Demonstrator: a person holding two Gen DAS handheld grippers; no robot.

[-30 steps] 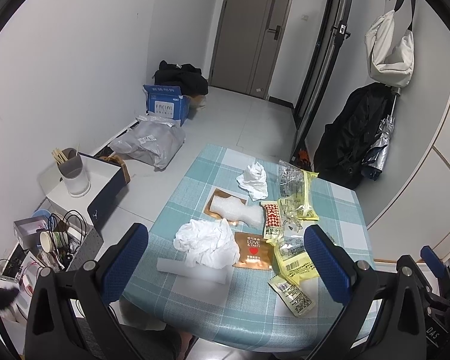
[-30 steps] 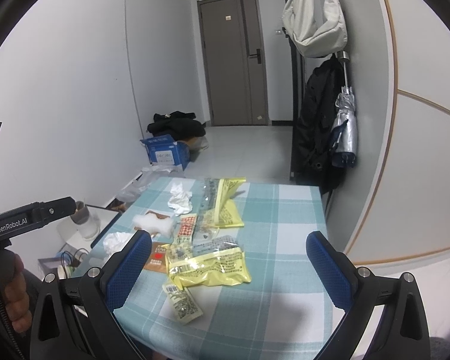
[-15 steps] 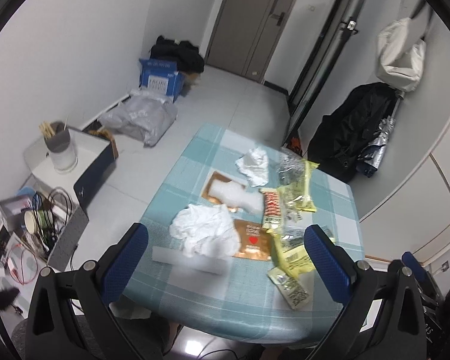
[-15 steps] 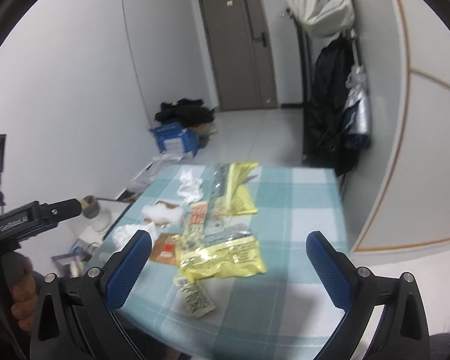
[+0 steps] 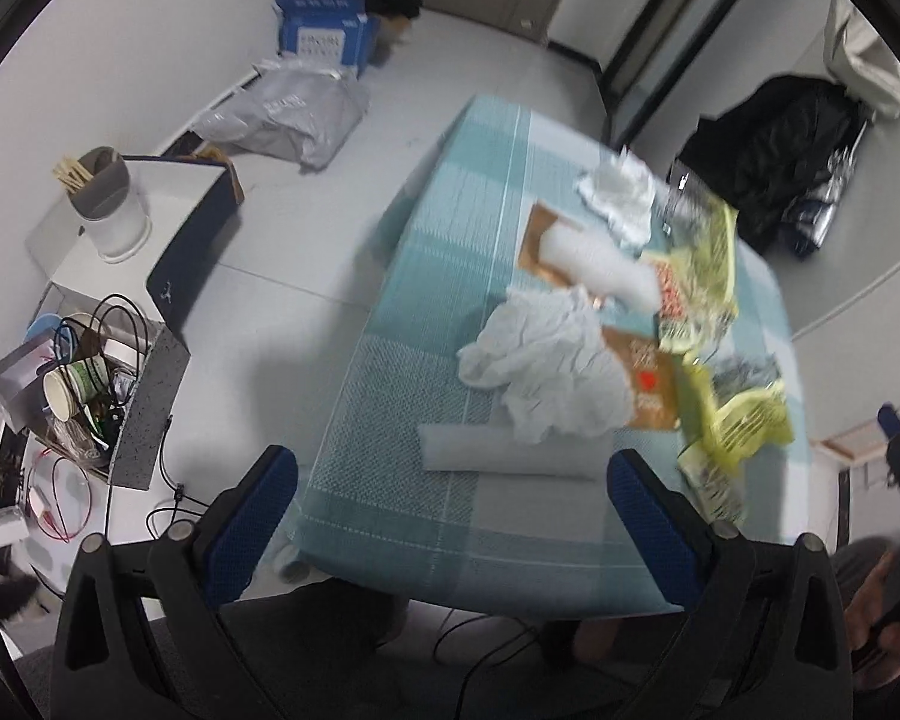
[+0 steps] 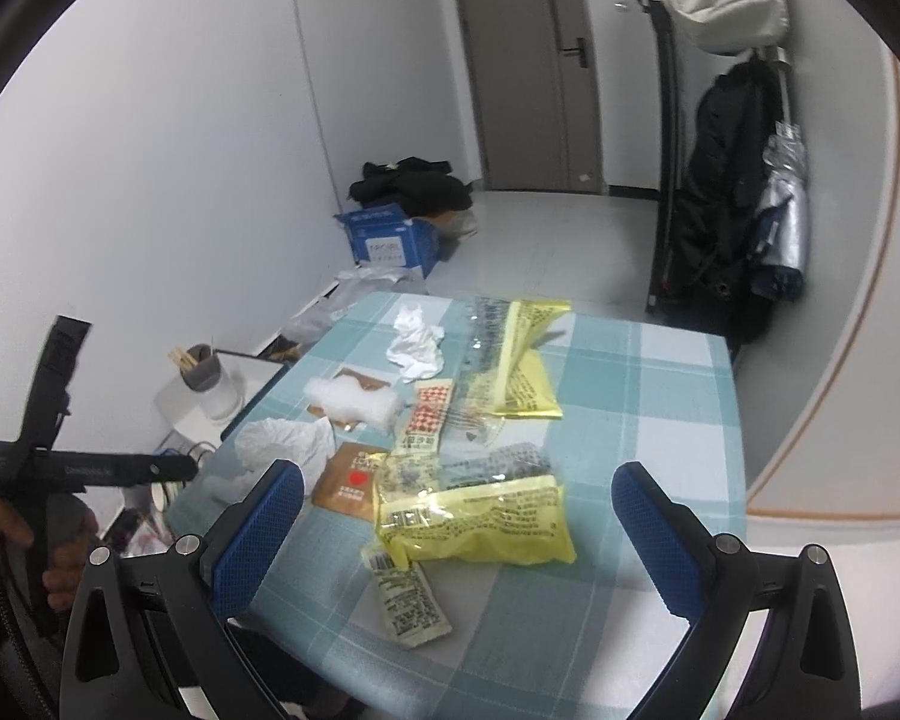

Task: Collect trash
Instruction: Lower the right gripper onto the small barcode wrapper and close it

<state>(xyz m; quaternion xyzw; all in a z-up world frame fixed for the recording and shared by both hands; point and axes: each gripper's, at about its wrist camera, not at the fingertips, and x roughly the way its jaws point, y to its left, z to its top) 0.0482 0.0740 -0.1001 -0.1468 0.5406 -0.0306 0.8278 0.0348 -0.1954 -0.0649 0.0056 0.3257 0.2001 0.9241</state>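
Trash lies on the table under a teal checked cloth [image 5: 426, 300]. My left gripper [image 5: 450, 468] hovers above the near left edge; its jaws are closing, still wide, with nothing between them. Just ahead of it lie a white foam strip [image 5: 498, 450] and a crumpled white tissue [image 5: 546, 366], and to their right a brown heart packet [image 5: 648, 384] and yellow wrappers [image 5: 744, 414]. My right gripper [image 6: 459, 474] stands open and empty above a big yellow bag [image 6: 480, 522] and a small sachet [image 6: 408, 594]. Further back are a red-checked packet [image 6: 426, 414] and a second tissue [image 6: 417, 342].
Left of the table stand a low white stand with a cup of sticks [image 5: 108, 204] and a box of cups and cables [image 5: 84, 384]. A blue carton [image 5: 324, 30] and grey bag [image 5: 288, 114] lie on the floor. A black coat [image 6: 732, 198] hangs at right.
The left gripper has tipped downward and sunk toward the table's near edge, so the trash looks larger. The right gripper has come slightly lower and closer to the yellow bag.
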